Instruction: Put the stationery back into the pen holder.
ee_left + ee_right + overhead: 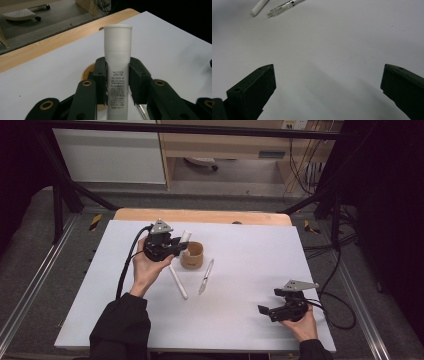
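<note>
Left hand-held gripper [176, 246]: sitting in the upper left-centre of the high view, its jaws closing narrowly on a white tube [117, 72]; in the left gripper view both pads are pressing the tube's sides.
White tube: standing upright between the jaws in the left gripper view, its capped end pointing toward the top of the frame and its printed lower half running out of the bottom edge; in the high view its cap is showing just left of the cup's rim.
Tan cup [192, 255]: standing on the counter just right of the left hand-held gripper; in the left gripper view its rim is peeking out behind the left jaw.
White stick [178, 282]: lying flat below the cup, slanting toward the lower right of the high view.
Clear pen [205, 277]: lying just right of the white stick, near it but apart.
Right hand-held gripper [266, 311]: resting low at the lower right of the high view, jaws standing wide apart and gripping nothing; in the right gripper view bare white surface is lying between them.
Counter [250, 270]: its white sheet is leaving a strip of wood showing along the far edge at the top of the high view.
Open room: a broad bare stretch is lying between the pen and the right hand-held gripper, and the whole right half of the sheet is offering free space up to its edge.
</note>
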`<action>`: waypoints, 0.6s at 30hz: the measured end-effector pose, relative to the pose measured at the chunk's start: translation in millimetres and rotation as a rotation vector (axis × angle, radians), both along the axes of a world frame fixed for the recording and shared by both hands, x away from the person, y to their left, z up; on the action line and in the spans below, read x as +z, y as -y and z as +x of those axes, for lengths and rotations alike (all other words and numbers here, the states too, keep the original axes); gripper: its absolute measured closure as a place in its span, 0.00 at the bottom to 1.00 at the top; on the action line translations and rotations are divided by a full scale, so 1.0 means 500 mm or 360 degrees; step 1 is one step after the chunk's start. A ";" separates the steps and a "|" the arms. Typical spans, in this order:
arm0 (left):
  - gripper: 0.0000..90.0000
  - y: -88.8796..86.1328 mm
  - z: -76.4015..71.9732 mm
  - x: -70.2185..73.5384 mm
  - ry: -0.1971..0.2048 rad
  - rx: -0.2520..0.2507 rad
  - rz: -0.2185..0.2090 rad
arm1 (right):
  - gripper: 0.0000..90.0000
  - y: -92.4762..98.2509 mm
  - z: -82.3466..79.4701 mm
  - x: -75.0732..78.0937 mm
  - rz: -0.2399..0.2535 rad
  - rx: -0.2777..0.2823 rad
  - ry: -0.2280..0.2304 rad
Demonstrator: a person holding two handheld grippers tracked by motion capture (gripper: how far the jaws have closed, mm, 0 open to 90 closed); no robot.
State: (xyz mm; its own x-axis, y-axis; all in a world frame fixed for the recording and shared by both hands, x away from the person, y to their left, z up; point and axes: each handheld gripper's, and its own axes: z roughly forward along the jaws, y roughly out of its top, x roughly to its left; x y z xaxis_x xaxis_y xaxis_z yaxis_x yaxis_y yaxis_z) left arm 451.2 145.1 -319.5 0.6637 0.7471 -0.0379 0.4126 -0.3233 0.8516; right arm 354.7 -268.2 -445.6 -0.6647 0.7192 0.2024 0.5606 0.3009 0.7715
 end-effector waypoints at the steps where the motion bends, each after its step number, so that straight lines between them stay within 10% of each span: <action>1: 0.77 0.004 0.003 0.000 0.0000 -0.0003 -0.0002 | 0.01 0.000 0.000 0.000 0.0000 0.0000 -0.0001; 18: 0.77 0.055 0.060 -0.012 -0.0006 0.0016 -0.0008 | 0.01 0.000 0.000 0.000 0.0004 0.0001 -0.0003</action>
State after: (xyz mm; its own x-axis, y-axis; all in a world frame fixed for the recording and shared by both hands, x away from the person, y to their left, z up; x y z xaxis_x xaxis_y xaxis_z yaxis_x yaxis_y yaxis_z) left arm 481.0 117.7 -325.7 0.6561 0.7533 -0.0443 0.4189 -0.3147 0.8517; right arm 354.6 -268.3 -445.5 -0.6648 0.7181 0.2056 0.5618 0.2993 0.7712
